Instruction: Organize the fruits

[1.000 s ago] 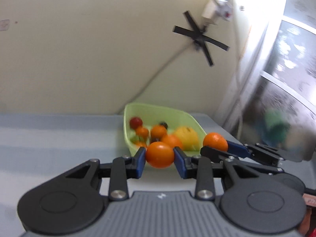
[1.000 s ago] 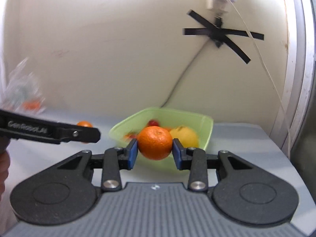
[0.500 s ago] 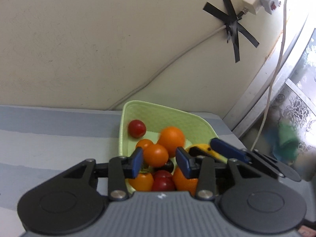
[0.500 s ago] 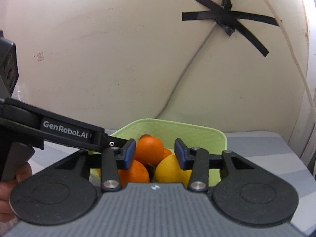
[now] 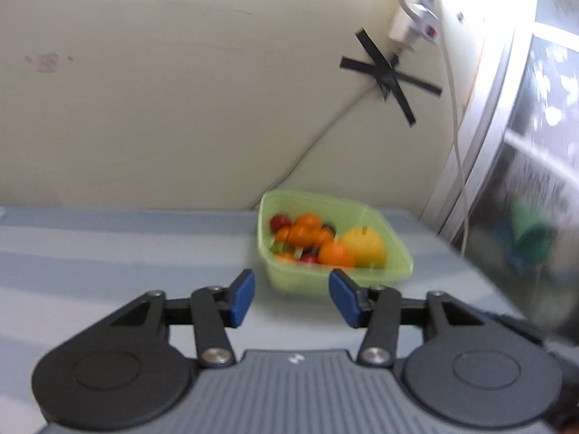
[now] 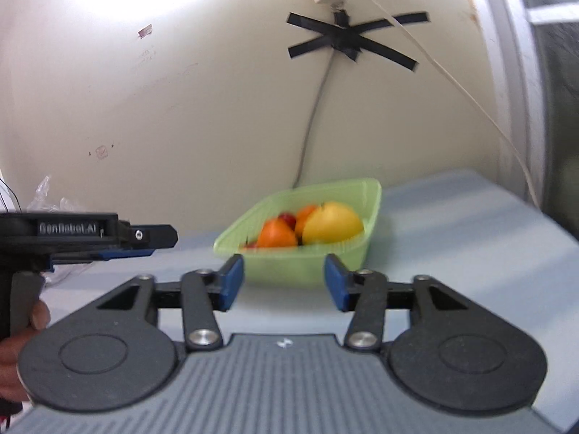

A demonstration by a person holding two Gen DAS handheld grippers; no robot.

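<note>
A light green plastic tub [image 5: 398, 249] stands on the grey-blue table near the wall. It holds several oranges [image 5: 336, 254], small red fruits [image 5: 280, 221] and a yellow apple [image 5: 363, 244]. My left gripper [image 5: 291, 298] is open and empty, a short way in front of the tub. In the right wrist view the tub [image 6: 365, 213] shows the yellow apple [image 6: 332, 222] and an orange [image 6: 277, 235]. My right gripper [image 6: 284, 282] is open and empty, just in front of the tub. The left gripper's body [image 6: 90, 235] shows at its left.
A cream wall with black tape crosses [image 6: 349, 41] and a white power strip [image 5: 416, 23] with cables rises behind the tub. A window frame [image 5: 506, 144] stands at the right. Crumpled clear plastic [image 6: 47, 195] lies at the far left of the table [image 5: 108, 253].
Both grippers let go of their oranges into the tub, opened wide and pulled back from it. The two oranges now lie among the fruit in the tub.
</note>
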